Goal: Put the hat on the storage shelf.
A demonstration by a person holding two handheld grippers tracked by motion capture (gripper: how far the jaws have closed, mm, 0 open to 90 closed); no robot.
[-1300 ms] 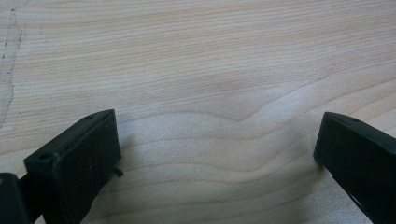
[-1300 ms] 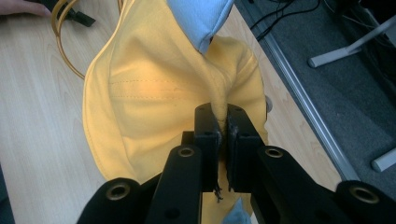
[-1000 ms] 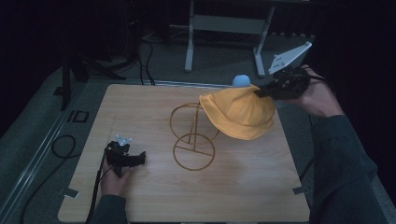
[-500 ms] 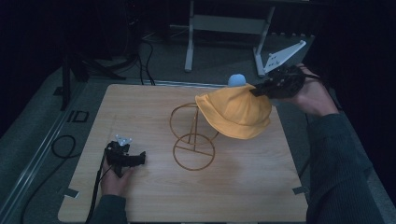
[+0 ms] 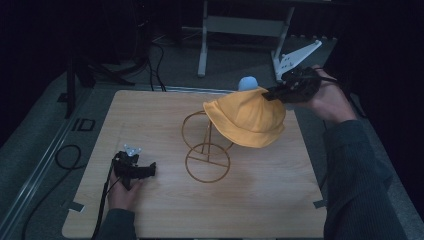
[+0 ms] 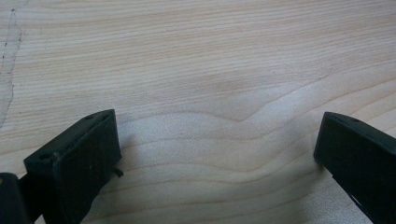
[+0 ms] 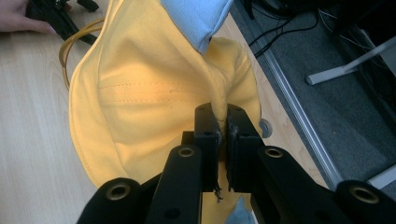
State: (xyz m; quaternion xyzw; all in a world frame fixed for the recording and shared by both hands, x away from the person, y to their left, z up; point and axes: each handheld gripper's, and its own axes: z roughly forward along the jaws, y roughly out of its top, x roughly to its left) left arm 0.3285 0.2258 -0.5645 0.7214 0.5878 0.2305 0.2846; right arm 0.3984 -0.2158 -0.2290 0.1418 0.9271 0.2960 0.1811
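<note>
Left hand lies low on the wooden table near its front-left corner, forearm coming in from the bottom edge. It holds the left gripper flat just above the tabletop, pointing right toward the stand; cable trails back along the wrist. In the left gripper view the jaws stand wide apart with nothing but bare wood grain between them.

Centre of table: gold wire stand, a flat ring base with an upright ring above it. The yellow hat hangs tilted over the stand's upper right, brim drooping toward the front; a pale blue part pokes up at its far edge. Can't tell whether the hat touches the wire.

Right arm, in a dark sleeve, runs up along the table's right edge, hand raised above the far-right corner, wrist bent inward. The right gripper points left; its jaws are pinched together on a fold of the hat's yellow fabric, as the right gripper view shows up close.
</note>
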